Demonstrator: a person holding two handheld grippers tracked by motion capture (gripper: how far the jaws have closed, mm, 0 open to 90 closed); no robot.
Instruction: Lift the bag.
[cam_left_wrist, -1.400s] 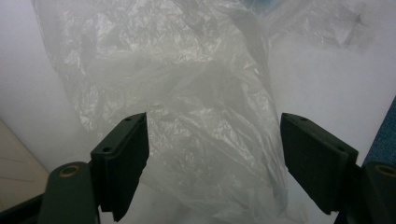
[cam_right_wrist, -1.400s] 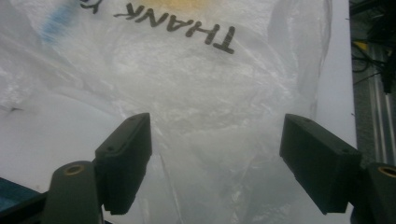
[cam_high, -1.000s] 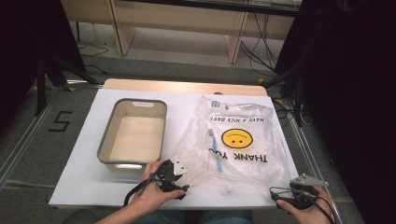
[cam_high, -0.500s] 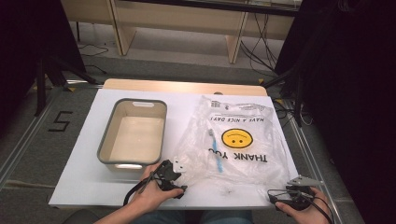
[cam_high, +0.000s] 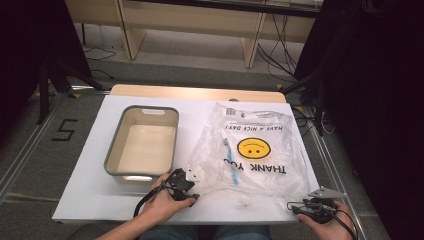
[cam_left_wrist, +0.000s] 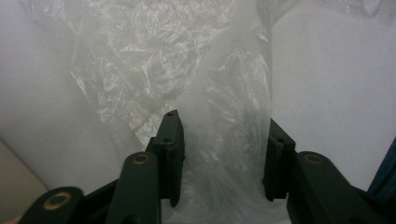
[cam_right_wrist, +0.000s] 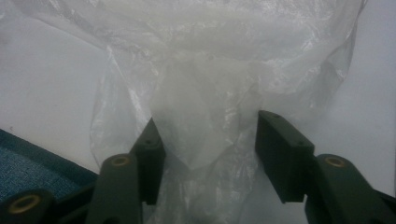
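A clear plastic bag (cam_high: 255, 150) with a yellow smiley and "THANK YOU" print lies flat on the white table (cam_high: 90, 195). A blue toothbrush (cam_high: 230, 161) is inside it. My left gripper (cam_high: 191, 186) is at the bag's near left corner. Its jaws have just been closing, and crumpled film (cam_left_wrist: 224, 154) lies loosely in the gap of the left gripper (cam_left_wrist: 224, 121). My right gripper (cam_high: 296, 206) is at the near right corner. Its jaws have also been closing around a bunch of film (cam_right_wrist: 205, 126), with space still between the pads of the right gripper (cam_right_wrist: 208, 120).
A grey tub (cam_high: 111, 155) with a cream inside stands left of the bag, close to my left hand. The table's near edge runs just under both hands. Beyond the far edge are wooden shelf legs and cables on the floor.
My left hand has shifted very slightly by the bag's corner. The bag, the tub and my right hand are where they were.
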